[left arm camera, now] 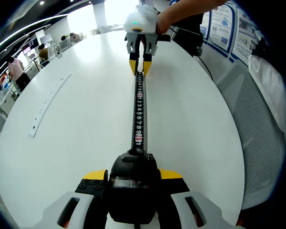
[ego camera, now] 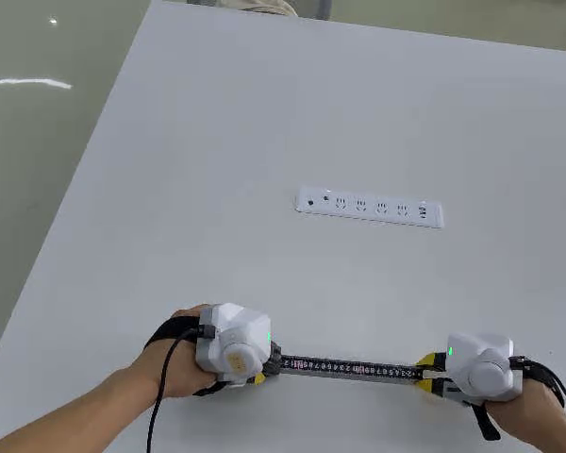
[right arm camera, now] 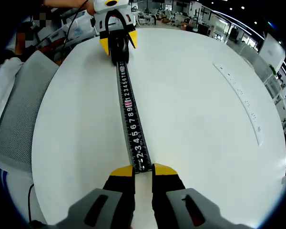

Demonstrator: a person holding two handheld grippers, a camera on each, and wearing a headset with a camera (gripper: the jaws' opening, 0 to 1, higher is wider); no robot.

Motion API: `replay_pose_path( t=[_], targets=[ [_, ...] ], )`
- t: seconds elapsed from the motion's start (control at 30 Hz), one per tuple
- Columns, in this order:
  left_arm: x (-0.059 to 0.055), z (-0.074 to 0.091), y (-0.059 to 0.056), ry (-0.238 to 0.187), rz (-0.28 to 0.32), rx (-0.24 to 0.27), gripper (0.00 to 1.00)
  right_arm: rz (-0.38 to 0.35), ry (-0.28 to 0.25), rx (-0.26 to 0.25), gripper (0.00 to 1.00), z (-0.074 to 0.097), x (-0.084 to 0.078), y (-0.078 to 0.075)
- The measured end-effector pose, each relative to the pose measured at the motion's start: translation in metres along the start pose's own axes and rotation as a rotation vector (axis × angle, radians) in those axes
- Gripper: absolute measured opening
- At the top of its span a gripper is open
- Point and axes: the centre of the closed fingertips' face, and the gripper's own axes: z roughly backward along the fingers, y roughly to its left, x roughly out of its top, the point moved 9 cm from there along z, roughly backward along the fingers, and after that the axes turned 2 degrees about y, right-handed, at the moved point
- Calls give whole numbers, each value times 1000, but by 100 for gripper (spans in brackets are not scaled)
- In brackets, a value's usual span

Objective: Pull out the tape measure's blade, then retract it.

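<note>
Left tool (left arm camera: 132,174) clamped the tape measure's case (left arm camera: 133,188) low over the worktop (ego camera: 264,142), right tool (right arm camera: 143,170) pinched the tip of the drawn-out blade (right arm camera: 130,112) stretched between them, so I judged it best to feed it back slowly, straight and untwisted.

Bright overhead light, soft shadows, seemingly fisheye-warped edges

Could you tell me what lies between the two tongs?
The pulled-out blade, running from the case in the left tongs to its tip in the right tongs; the head view shows it.
</note>
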Motion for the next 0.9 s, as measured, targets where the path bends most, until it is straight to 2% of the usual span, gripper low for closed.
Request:
replay_pose_path(
  t=[0.9],
  targets=[
    [0, -2, -1, -29, 4, 4, 36, 27, 41, 13, 14, -2, 4, -2]
  ],
)
